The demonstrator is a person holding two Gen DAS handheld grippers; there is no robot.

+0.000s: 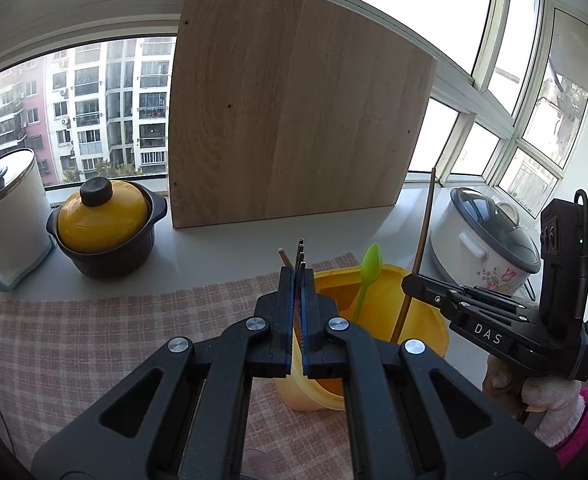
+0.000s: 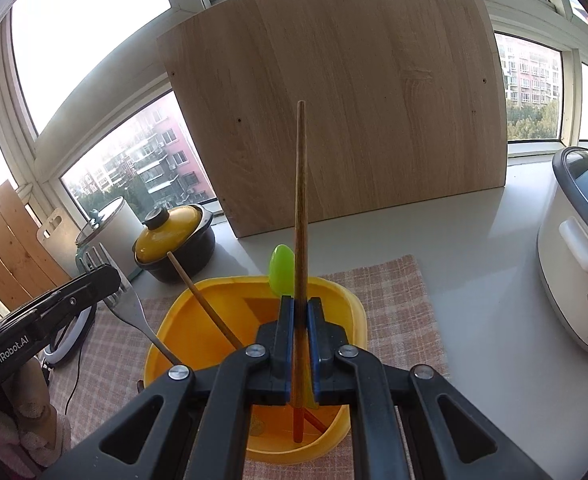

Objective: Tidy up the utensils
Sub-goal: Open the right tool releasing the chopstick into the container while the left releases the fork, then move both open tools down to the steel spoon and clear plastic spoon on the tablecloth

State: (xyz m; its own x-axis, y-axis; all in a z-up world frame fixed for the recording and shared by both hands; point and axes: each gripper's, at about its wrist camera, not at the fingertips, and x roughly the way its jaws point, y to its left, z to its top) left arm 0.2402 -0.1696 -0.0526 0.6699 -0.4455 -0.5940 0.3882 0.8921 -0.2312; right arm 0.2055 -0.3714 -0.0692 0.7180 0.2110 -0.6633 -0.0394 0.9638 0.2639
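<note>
Above the yellow holder (image 2: 197, 312): left gripper (image 1: 298, 276) is pinching a fork (image 2: 127, 304); right gripper (image 2: 300, 308) is clamping a brown chopstick (image 2: 300, 208), beside a green spoon (image 2: 281, 262).

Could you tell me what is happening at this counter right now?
A person is sorting utensils into a yellow container on a checked cloth. The right gripper is shut on a brown chopstick, held upright with its lower end inside the container. The left gripper is shut on a metal fork at the container's edge. A green spoon and another chopstick already stand inside.
</note>
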